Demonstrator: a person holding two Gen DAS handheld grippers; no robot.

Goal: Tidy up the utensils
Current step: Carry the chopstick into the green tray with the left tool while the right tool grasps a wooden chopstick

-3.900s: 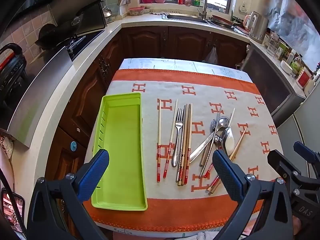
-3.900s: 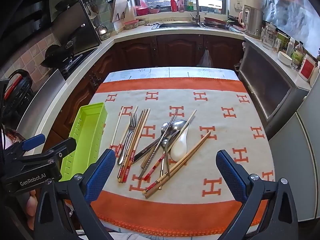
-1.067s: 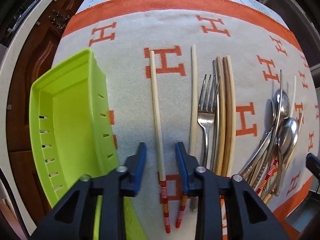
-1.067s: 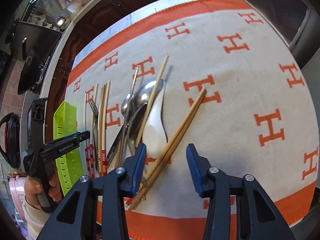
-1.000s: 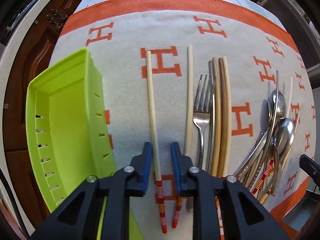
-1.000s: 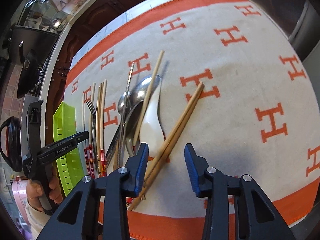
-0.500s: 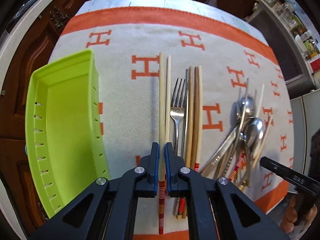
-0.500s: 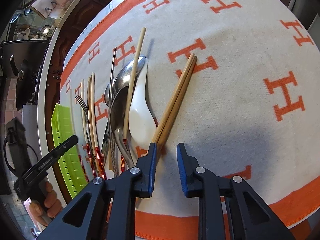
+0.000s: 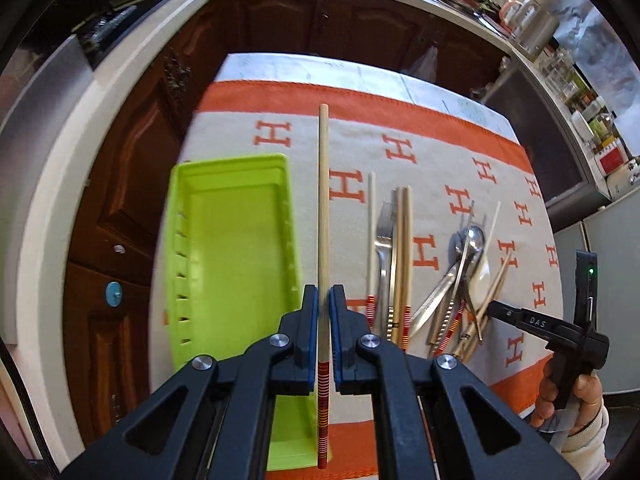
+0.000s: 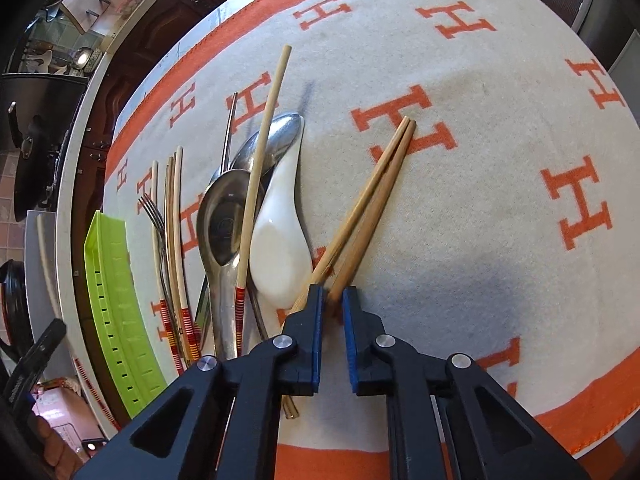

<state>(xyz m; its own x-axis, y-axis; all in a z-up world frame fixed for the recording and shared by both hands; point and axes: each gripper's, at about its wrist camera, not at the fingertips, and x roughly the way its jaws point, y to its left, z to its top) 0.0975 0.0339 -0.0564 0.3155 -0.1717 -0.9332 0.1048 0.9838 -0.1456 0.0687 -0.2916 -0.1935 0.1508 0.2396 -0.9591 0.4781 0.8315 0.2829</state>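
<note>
My left gripper (image 9: 324, 300) is shut on a pale chopstick (image 9: 323, 200) with a red-striped end, held in the air just right of the lime-green tray (image 9: 232, 248). The tray has nothing in it. My right gripper (image 10: 330, 300) points down at the cloth, its jaws closing. One of the two brown chopsticks (image 10: 376, 188) lies between the pads, the other runs under the left finger. A white ceramic spoon (image 10: 280, 248), metal spoons (image 10: 224, 216) and another pale chopstick (image 10: 260, 152) lie just left of them. A fork (image 9: 383, 232) and more chopsticks (image 9: 402, 248) lie between the tray and the spoons.
The utensils rest on a beige cloth (image 10: 480, 160) with orange H marks and an orange border. Dark wooden cabinets (image 9: 280, 24) and a white counter (image 9: 120, 64) surround the table. A person's hand (image 9: 568, 396) holds the right gripper near the table's front right corner.
The left gripper closed on the striped chopstick and lifted it off the cloth, toward the tray. The right gripper came down over the brown chopsticks and its jaws narrowed around them.
</note>
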